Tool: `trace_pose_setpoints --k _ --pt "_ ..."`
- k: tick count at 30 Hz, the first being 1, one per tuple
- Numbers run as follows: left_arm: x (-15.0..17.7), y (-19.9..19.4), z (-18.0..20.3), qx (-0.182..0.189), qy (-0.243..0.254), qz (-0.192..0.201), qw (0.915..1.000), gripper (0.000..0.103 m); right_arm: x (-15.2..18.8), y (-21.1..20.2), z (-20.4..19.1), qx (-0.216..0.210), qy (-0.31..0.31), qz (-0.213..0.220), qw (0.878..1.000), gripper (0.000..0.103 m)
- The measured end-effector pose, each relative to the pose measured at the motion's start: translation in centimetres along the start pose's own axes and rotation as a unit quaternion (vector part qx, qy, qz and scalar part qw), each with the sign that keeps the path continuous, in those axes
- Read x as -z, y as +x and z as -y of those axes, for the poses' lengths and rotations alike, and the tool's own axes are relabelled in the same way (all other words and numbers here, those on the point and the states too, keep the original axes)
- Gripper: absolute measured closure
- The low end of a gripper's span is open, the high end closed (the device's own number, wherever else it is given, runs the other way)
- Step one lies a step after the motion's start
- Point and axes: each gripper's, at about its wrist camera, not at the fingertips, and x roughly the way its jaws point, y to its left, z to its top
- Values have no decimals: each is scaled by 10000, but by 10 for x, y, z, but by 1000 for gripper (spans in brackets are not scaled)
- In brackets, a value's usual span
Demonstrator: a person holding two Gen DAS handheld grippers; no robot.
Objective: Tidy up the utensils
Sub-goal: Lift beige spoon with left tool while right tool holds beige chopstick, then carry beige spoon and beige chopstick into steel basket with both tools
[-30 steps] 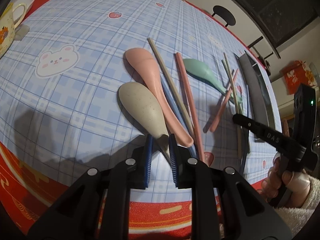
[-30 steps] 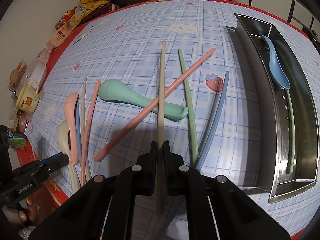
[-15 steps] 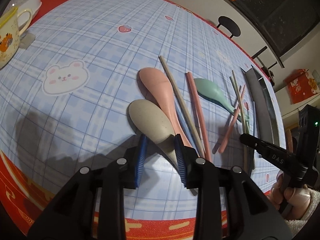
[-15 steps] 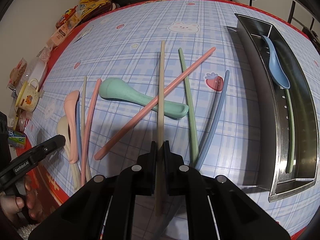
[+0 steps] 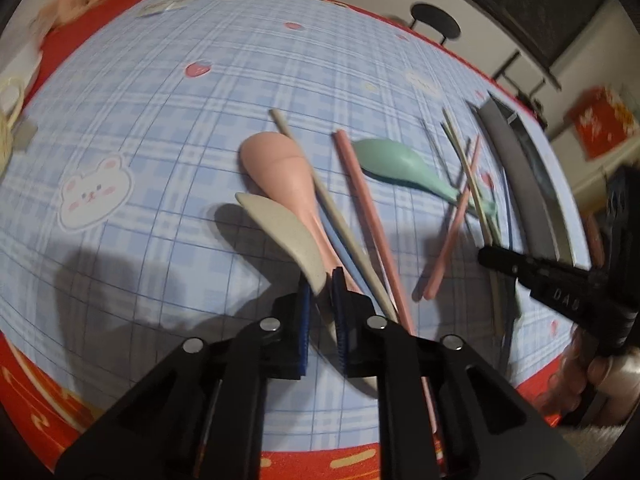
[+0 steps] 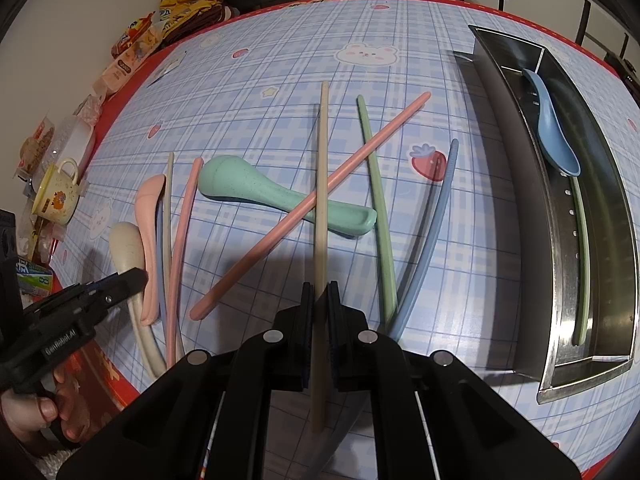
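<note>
The left gripper has closed its fingers on the beige spoon, tipping it onto its edge: a lift looks next. The right gripper clamps the beige chopstick. The tray lies right of those fingers; crossed chopsticks clutter the bench between.
</note>
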Motion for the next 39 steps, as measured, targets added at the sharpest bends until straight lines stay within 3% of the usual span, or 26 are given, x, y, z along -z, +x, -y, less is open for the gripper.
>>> trace_pose_setpoints --k 7,14,18,25,39 --pt "17 -8 -12 -95 19 -230 9997 91 5 -2 2 -57 34 30 10000 96" --pt "33 -15 -14 -83 28 -77 9999 91 6 -4 3 -90 95 14 9999 96" --pt "34 -18 -21 53 -149 -113 9998 92 14 -10 2 -355 239 -45 9991 96" --pt "32 -40 -35 165 -505 98 9985 92 26 -42 13 -690 447 243 9963 96" --pt "13 -63 -4 445 -179 110 9988 92 35 -82 47 -824 1145 839 9864 96"
